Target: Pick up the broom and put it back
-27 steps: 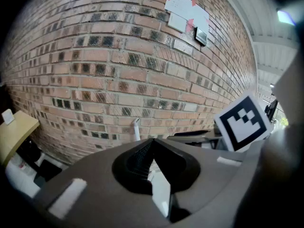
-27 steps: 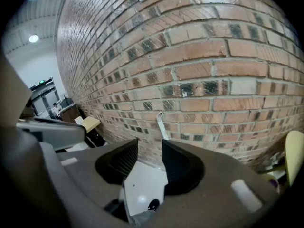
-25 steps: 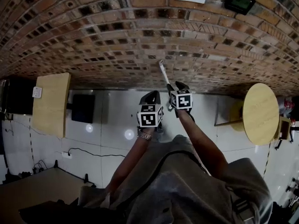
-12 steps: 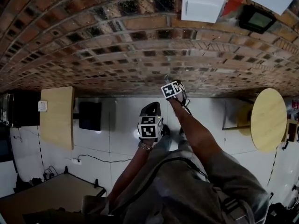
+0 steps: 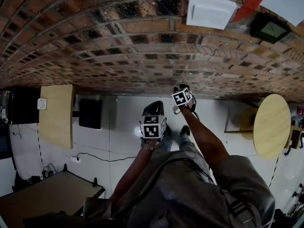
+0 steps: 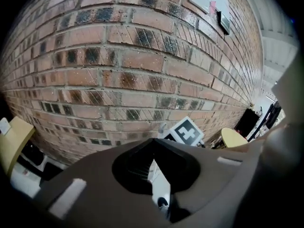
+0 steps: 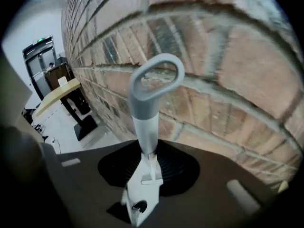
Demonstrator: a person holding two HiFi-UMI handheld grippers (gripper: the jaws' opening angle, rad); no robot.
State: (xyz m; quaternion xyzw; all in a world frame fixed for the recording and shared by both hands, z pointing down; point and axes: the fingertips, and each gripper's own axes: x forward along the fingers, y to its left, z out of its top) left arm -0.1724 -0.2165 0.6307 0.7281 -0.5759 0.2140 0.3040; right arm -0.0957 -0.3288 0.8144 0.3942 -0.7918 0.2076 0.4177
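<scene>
The broom shows in the right gripper view as a pale grey handle (image 7: pixel 145 122) with a loop end (image 7: pixel 156 77), standing up against the brick wall. It passes between the jaws of my right gripper (image 7: pixel 148 151), which are closing and pinch the handle. In the head view the right gripper (image 5: pixel 183 90) is up by the base of the wall, and the broom is hidden behind it. My left gripper (image 5: pixel 153 109) hangs just left of and below it with its jaws together and nothing in them. The left gripper view (image 6: pixel 154 148) shows the right gripper's marker cube (image 6: pixel 186 131) ahead.
A brick wall (image 5: pixel 118 46) fills the far side, with a white box (image 5: pixel 209 11) on it. A wooden table (image 5: pixel 57 115) and a black box (image 5: pixel 90 113) stand at the left, a round table (image 5: pixel 270 125) at the right. A cable (image 5: pixel 90 156) lies on the pale floor.
My right gripper has come down along the broom handle and rolled. The handle tip that stuck out above it earlier is now hidden. The left gripper shifted only a little.
</scene>
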